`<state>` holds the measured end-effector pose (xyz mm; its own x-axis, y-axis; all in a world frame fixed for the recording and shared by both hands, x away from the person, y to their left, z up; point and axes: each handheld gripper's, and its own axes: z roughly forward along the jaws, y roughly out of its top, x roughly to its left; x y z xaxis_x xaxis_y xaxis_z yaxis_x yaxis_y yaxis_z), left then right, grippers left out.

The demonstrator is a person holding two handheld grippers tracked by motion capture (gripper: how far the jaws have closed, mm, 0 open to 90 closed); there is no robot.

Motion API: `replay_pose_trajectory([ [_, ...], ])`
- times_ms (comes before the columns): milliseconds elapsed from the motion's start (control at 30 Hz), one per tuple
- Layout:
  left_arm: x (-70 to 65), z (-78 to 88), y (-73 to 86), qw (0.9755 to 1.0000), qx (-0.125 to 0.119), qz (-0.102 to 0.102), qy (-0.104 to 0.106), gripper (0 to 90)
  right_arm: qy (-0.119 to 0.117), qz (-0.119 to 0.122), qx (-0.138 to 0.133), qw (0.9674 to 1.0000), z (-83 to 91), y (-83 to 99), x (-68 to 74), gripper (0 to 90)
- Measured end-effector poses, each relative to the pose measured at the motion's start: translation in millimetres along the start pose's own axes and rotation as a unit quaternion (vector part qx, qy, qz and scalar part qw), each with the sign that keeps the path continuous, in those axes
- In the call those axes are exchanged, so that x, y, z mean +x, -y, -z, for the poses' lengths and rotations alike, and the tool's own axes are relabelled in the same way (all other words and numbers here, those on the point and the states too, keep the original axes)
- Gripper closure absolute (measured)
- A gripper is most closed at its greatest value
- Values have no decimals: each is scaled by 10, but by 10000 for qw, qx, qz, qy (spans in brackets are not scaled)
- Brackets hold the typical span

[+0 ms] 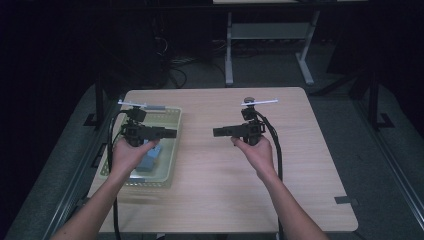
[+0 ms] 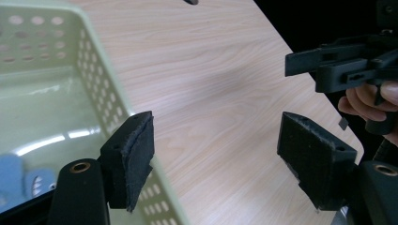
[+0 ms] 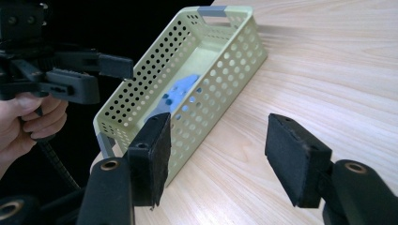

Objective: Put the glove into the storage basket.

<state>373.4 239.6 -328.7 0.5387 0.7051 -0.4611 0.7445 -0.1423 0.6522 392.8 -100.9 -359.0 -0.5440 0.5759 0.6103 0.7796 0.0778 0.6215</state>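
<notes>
**Both grippers hanging open over the table, blue thing lying in the green basket**

No brand, label or writing is showing legibly anywhere; a small dark tag near the table's right front corner is too small to read.

The blue object (image 1: 150,159) is lying in the near half of the pale green perforated basket (image 1: 172,145), which is sitting on the left side of the wooden table (image 1: 295,165). In the high view the left hand (image 1: 129,154) is covering part of it, in the left gripper view it is being cut off at the bottom left corner, and in the right gripper view it is showing mostly through the basket's holes, so its exact kind is hard to make out. Nothing else can be made out in the basket.

The left gripper (image 1: 170,133) is hovering above the basket's right wall, pointing toward the middle of the table, its jaws standing wide apart with nothing between them. The right gripper (image 1: 220,132) is facing it from the table's middle, held in the right hand (image 1: 256,150), its jaws likewise standing apart and gripping nothing. Both are well clear of the blue object
</notes>
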Motion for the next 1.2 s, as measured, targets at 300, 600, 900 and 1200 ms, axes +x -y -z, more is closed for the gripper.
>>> replay_pose_trajectory([
  [300, -156, -103, -12, 9998, 10, -144, 128, 260, 110, -73, -97, 9999, 170, 47, -82, 392],
  [600, -268, -196, 0, 9993, 67, -258, 247, 252, 211, -175, -151, 9995, 302, 118, -187, 379],
  [900, -352, -250, 31, 9988, 76, -354, 332, 251, 324, -268, -164, 9990, 402, 191, -285, 371],
  [1200, -456, -330, 87, 9982, 23, -441, 413, 251, 422, -354, -210, 9983, 533, 273, -385, 364],
])
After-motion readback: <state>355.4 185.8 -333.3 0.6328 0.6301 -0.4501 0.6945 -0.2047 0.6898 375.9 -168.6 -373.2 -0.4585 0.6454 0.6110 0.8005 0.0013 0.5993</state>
